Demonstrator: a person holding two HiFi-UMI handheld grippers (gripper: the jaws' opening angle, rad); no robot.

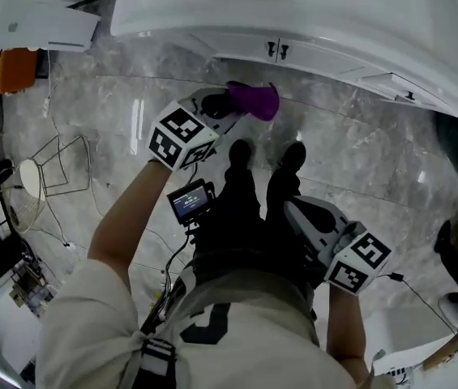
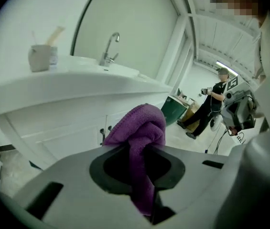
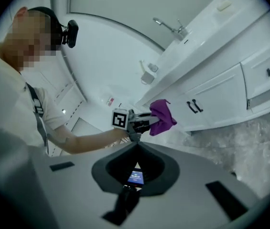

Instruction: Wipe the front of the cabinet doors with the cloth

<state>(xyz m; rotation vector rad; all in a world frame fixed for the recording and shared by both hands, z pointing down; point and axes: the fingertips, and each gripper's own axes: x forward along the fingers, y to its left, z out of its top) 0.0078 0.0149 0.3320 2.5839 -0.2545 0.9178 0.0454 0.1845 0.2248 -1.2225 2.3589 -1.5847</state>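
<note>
The left gripper (image 1: 227, 110) has its jaws pressed together on the purple cloth (image 1: 254, 101), which bunches out past the tips in a rounded wad while a narrow strip of it runs back through the throat in the left gripper view (image 2: 142, 128); the left gripper (image 2: 143, 149) is held out in front of the person, over the marble floor (image 1: 358, 152), with the cloth near the white cabinet doors (image 1: 310, 57) and roughly level with the pair of black handles (image 2: 104, 132) where the two doors meet; in the right gripper view the cloth (image 3: 161, 117) hangs in the air just short of the door fronts (image 3: 216, 99), apart from them; the countertop (image 2: 68, 82) juts out over the doors, its rounded front edge above the cloth, carrying a tap (image 2: 110, 49) and a cup (image 2: 41, 57); the right gripper (image 1: 295, 211) hangs low by the person's right side, well apart from the cabinet, and its jaws (image 3: 136, 144) meet at the tips with nothing between them; the strip of floor between the person's shoes (image 1: 241, 152) and the cabinet base lies bare; a wire stand (image 1: 62, 164) and a fan (image 1: 30, 178) stand off to the left, and a green bin (image 2: 173, 109) stands further along the cabinet run.
</note>
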